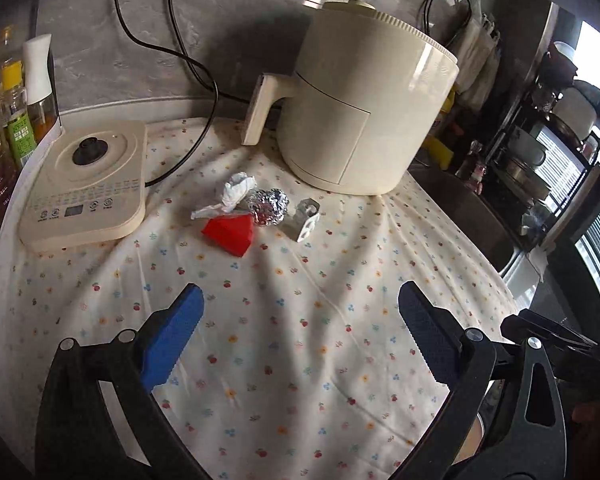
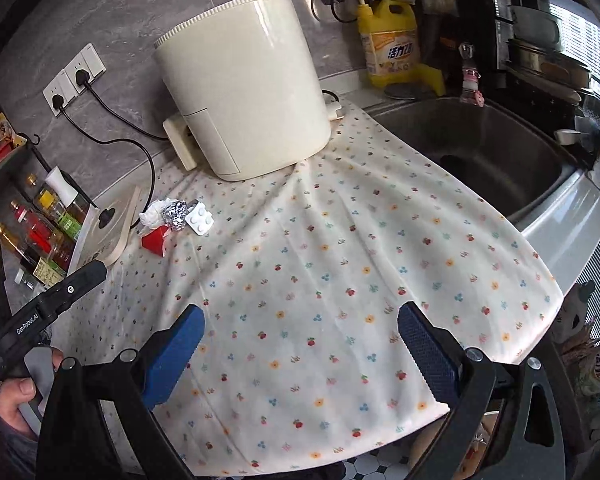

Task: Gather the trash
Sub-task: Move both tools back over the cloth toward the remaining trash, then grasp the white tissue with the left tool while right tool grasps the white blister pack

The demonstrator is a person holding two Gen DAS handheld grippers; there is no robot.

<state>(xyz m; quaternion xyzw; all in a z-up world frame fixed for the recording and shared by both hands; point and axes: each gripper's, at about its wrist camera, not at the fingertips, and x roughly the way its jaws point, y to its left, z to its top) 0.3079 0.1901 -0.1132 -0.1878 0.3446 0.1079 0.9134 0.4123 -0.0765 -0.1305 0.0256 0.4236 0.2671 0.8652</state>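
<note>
Trash lies in a small pile on the flowered cloth [image 1: 300, 320]: a crumpled white tissue [image 1: 236, 194], a foil ball [image 1: 270, 206], a red paper box [image 1: 230, 234] and a white pill blister pack [image 1: 307, 218]. The pile also shows in the right wrist view: tissue [image 2: 154, 213], foil ball [image 2: 175, 214], red box [image 2: 156, 241], blister pack [image 2: 199, 220]. My left gripper [image 1: 300, 320] is open and empty, above the cloth, short of the pile. My right gripper [image 2: 300, 334] is open and empty over the cloth's front edge, far from the pile.
A cream air fryer [image 1: 364, 108] stands behind the pile. A kettle base [image 1: 88, 184] sits to its left, with bottles [image 1: 16, 120] beyond. Cords [image 1: 188, 64] run up the wall. A steel sink [image 2: 480, 152] lies right, with a yellow detergent jug [image 2: 390, 40] behind.
</note>
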